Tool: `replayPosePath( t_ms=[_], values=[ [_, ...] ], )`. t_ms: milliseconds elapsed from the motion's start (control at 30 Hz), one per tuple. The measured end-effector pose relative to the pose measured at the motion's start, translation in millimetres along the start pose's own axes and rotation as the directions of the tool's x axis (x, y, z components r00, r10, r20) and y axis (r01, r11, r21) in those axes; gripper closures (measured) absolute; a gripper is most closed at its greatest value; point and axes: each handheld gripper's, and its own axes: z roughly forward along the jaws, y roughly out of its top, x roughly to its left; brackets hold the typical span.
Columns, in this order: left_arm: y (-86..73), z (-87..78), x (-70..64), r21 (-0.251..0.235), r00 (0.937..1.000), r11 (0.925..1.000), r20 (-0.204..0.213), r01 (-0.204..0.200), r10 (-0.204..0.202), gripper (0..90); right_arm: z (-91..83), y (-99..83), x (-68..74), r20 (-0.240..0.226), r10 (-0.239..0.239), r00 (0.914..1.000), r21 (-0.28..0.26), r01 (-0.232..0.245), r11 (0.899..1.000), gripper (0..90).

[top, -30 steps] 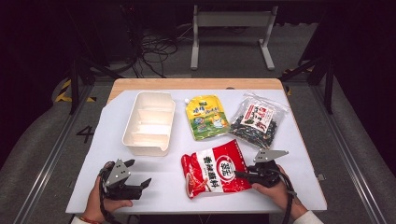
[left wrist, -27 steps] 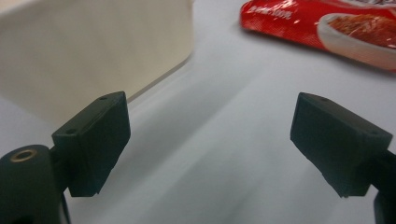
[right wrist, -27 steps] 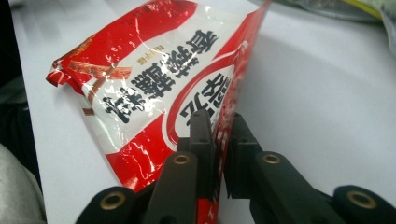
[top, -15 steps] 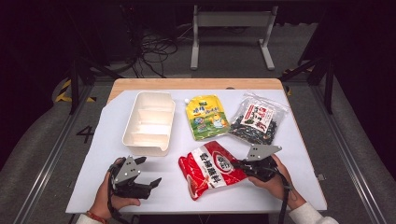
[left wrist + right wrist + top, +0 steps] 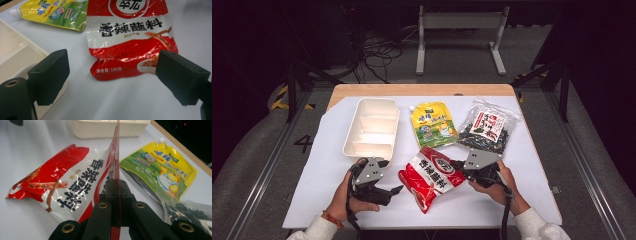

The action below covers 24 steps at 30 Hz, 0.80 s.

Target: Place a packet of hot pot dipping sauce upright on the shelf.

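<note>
Fingers (image 5: 117, 185) pinch the red packet (image 5: 62, 182); white tray (image 5: 372, 129) lies bare.

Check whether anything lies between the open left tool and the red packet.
Nothing visible does. The left tool faces the red packet across bare table; the tray sits off to one side. The right tool grips the packet's edge.

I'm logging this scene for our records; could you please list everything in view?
red pouch: 1, red and white, front centre, edge pinched in right tongs
yellow pouch: 1, yellow-green with spout, behind the red pouch
clear bag: 1, dark contents, back right
tray: 1, cream, divided, back left
table: 1, white sheet over wood
left tongs: 1, black, open, near the red pouch
right tongs: 1, black, shut
hands: 2, holding the tongs
</note>
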Motion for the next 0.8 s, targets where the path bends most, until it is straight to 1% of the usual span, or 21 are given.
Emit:
replayPosePath(
  t_ms=[33, 100, 233, 333, 367, 433, 467, 533, 567, 633, 733, 800],
  values=[
    [3.0, 2.2, 0.6, -0.005, 0.9999, 1.0000, 0.011, -0.001, 0.001, 12.8, -0.6, 3.6, 1.6, 0.005, -0.007, 1.0000, -0.010, 0.007, 1.000, 89.5],
    [7.3, 6.4, 2.0, -0.005, 0.9999, 1.0000, 0.014, 0.002, -0.001, 12.8, -1.2, 4.7, 1.9, 0.003, -0.009, 1.0000, -0.019, 0.009, 1.000, 89.5],
    [14.3, 13.5, 1.0, -0.001, 0.9995, 0.9999, 0.029, -0.014, 0.014, 12.8, -4.2, 8.7, 4.1, 0.000, -0.021, 0.9998, -0.042, 0.021, 0.999, 89.6],
    [18.9, 17.1, 0.0, -0.004, 0.9992, 0.9998, 0.036, -0.019, 0.019, 12.8, -7.7, 11.7, 6.1, -0.007, -0.035, 0.9994, -0.065, 0.034, 0.997, 89.7],
    [21.7, 18.5, 0.6, -0.011, 0.9991, 0.9998, 0.040, -0.015, 0.016, 12.7, -11.3, 14.0, 7.6, -0.017, -0.040, 0.9990, -0.091, 0.039, 0.995, 89.8],
    [23.9, 19.4, 0.8, -0.012, 0.9990, 0.9998, 0.041, -0.018, 0.018, 12.5, -12.5, 14.9, 8.5, -0.018, -0.047, 0.9987, -0.097, 0.045, 0.994, 89.9],
    [26.6, 20.3, 0.9, -0.022, 0.9988, 0.9995, 0.043, -0.022, 0.023, 12.0, -16.5, 18.2, 11.5, -0.021, -0.066, 0.9976, -0.117, 0.063, 0.991, 89.9],
    [28.5, 20.9, 1.5, -0.021, 0.9986, 0.9995, 0.047, -0.024, 0.024, 11.8, -18.0, 19.2, 12.4, -0.026, -0.073, 0.9970, -0.126, 0.069, 0.990, 90.0],
    [30.5, 21.6, 2.1, -0.029, 0.9983, 0.9992, 0.049, -0.029, 0.030, 11.5, -20.2, 20.9, 14.2, -0.026, -0.086, 0.9959, -0.133, 0.082, 0.988, 90.0],
    [33.7, 23.3, 2.8, -0.035, 0.9979, 0.9990, 0.059, -0.026, 0.028, 11.2, -25.6, 24.4, 18.1, -0.037, -0.111, 0.9931, -0.165, 0.104, 0.981, 90.0],
    [37.0, 24.3, 2.4, -0.043, 0.9969, 0.9986, 0.070, -0.032, 0.035, 10.5, -31.0, 29.3, 20.6, -0.051, -0.139, 0.9890, -0.193, 0.126, 0.973, 90.0],
    [42.0, 25.7, 2.3, -0.072, 0.9949, 0.9969, 0.092, -0.033, 0.039, 10.3, -33.3, 32.2, 22.0, -0.061, -0.153, 0.9863, -0.208, 0.137, 0.968, 90.0]
  ],
)
